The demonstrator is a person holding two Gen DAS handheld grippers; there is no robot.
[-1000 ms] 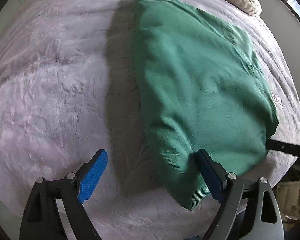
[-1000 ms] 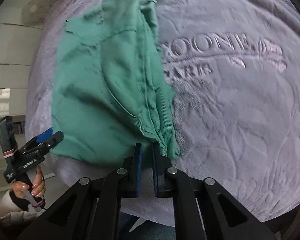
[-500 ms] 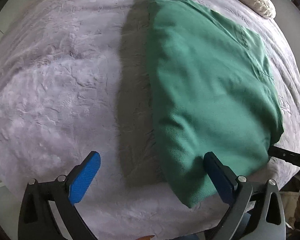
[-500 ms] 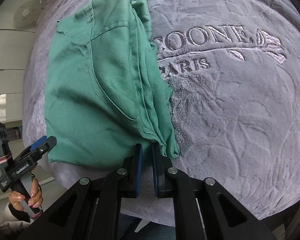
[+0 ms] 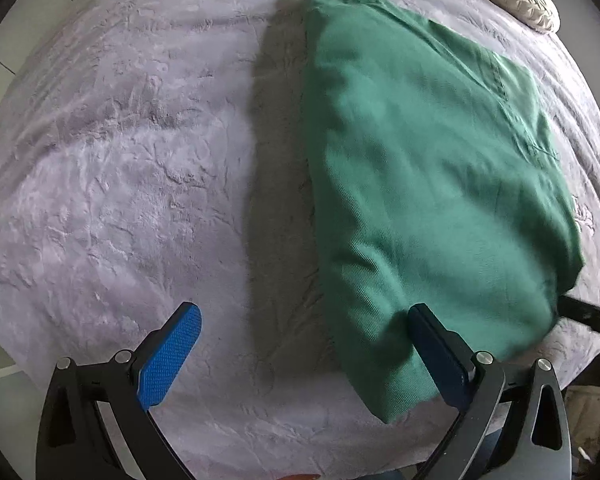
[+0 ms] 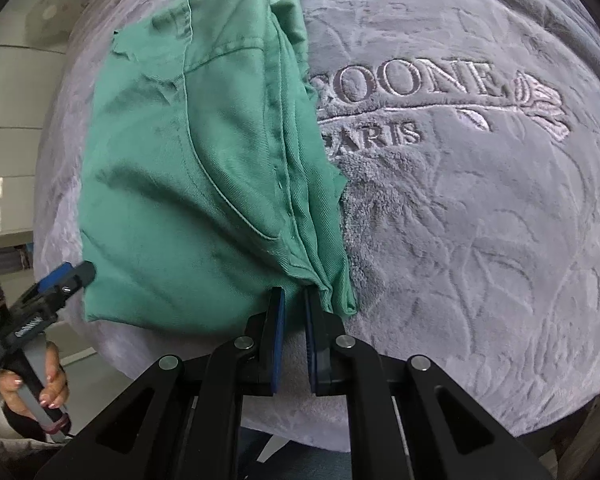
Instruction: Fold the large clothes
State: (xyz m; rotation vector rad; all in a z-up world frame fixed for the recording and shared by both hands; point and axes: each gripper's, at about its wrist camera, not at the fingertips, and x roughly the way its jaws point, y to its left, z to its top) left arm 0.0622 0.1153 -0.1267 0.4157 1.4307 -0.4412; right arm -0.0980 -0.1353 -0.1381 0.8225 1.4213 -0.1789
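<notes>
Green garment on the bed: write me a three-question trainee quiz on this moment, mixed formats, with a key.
1. True or false: the left tongs stand wide open, gripping nothing.
2. What covers the bed under the green garment? A) grey plush blanket B) bare mattress C) striped sheet
3. Fill in: the word PARIS is embroidered on the ____.

Key: 1 true. 2 A. 3 blanket. Note for graders: the right tongs are opening, with the garment's corner at their tips.

Green garment (image 5: 420, 168) folded lengthwise (layered edges stacked along 1 side), lying flat on the bed
</notes>
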